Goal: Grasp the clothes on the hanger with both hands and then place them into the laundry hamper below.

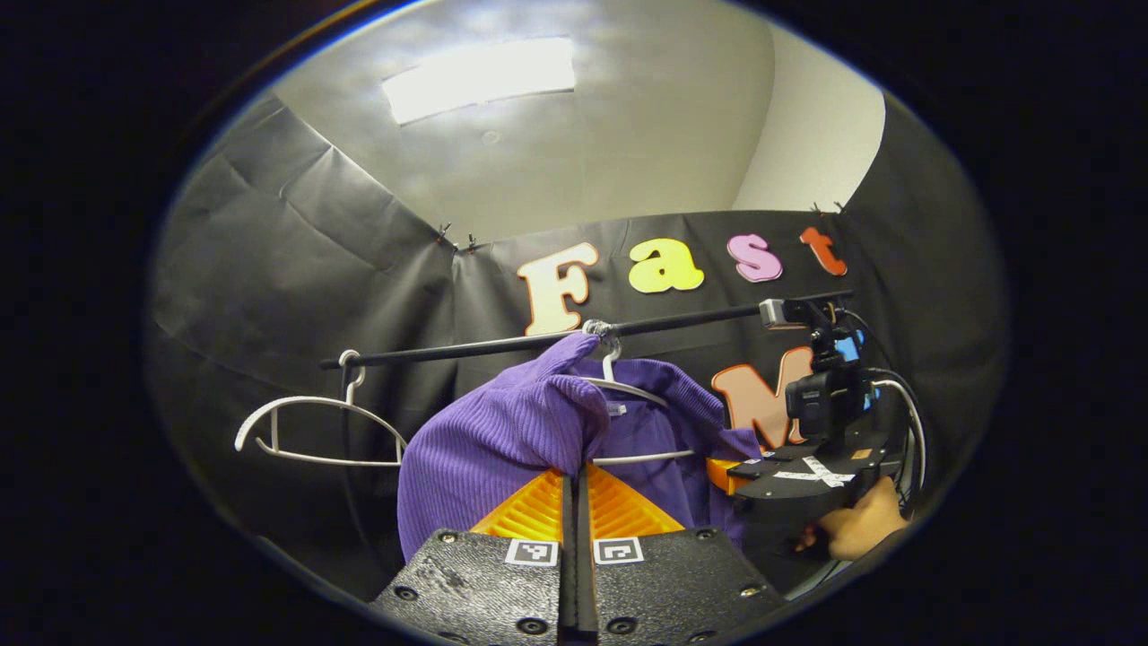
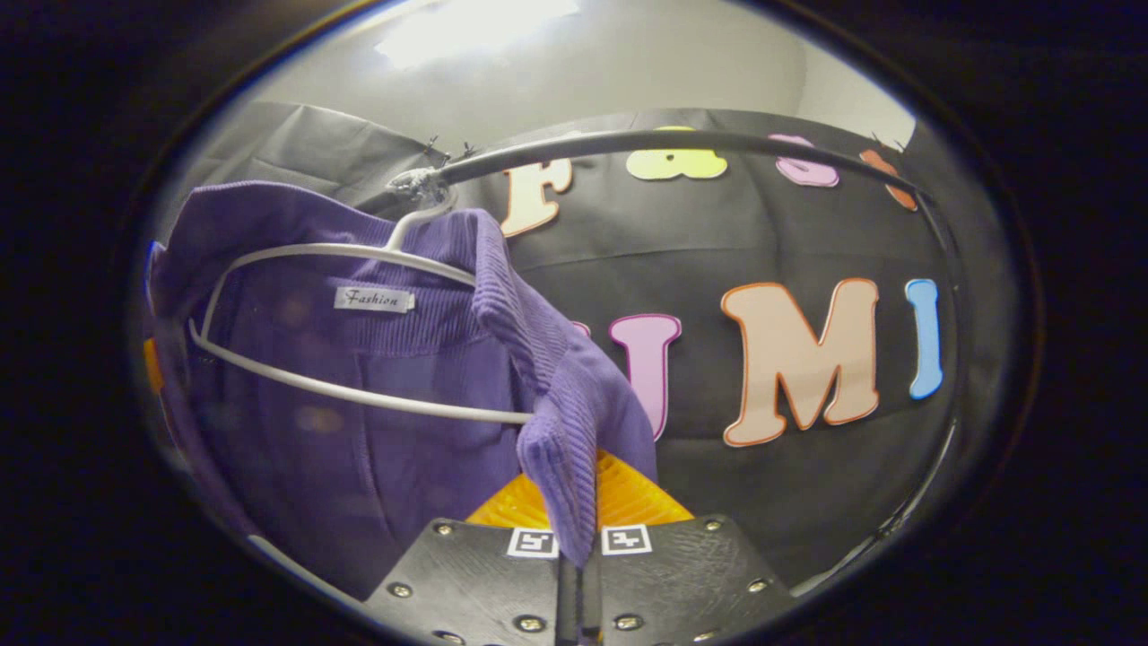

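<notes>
Both grippers, left gripper (image 1: 575,489) and right gripper (image 2: 567,502), pinched the ribbed purple sweater (image 1: 502,440), which draped the white hanger (image 2: 359,314).

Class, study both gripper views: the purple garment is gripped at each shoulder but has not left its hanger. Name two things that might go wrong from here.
1. The purple garment is draped over the white hanger; pulling down may drag the hanger off the rail.
2. The right gripper pinches only a narrow fold, so the fabric might slip out during the pull.
</notes>
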`<act>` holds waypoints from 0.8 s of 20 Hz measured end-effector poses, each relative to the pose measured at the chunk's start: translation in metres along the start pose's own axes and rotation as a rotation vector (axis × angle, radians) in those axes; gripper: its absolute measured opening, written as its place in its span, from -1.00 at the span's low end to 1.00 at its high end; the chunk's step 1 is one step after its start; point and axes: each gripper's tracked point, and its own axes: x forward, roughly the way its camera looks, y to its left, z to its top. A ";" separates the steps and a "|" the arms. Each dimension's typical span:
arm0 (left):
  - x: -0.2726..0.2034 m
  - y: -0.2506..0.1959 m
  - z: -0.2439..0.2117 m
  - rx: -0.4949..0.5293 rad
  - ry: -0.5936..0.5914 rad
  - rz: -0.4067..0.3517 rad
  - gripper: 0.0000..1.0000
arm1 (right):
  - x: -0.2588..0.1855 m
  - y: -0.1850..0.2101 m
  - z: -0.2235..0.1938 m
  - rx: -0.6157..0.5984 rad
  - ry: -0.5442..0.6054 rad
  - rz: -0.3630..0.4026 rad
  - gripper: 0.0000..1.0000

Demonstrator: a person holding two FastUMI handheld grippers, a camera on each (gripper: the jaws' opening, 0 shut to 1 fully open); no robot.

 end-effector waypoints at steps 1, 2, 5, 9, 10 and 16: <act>-0.003 0.009 0.004 -0.008 -0.004 -0.011 -0.99 | -0.004 -0.003 0.006 -0.007 -0.008 -0.015 -0.94; -0.006 0.017 0.008 -0.019 -0.010 -0.026 -0.99 | -0.009 -0.006 0.012 -0.014 -0.013 -0.033 -0.94; -0.012 0.048 0.025 -0.010 -0.025 -0.058 -0.99 | -0.016 -0.009 0.026 -0.037 -0.020 -0.055 -0.94; -0.012 0.087 0.038 -0.045 -0.030 -0.109 -0.99 | -0.021 -0.011 0.038 -0.026 -0.033 -0.056 -0.94; -0.010 0.101 0.043 -0.042 -0.036 -0.100 -1.00 | -0.020 -0.015 0.042 -0.015 -0.036 -0.065 -0.94; 0.012 0.144 0.053 -0.011 -0.038 -0.101 -0.99 | -0.020 -0.027 0.062 -0.017 -0.060 -0.130 -0.94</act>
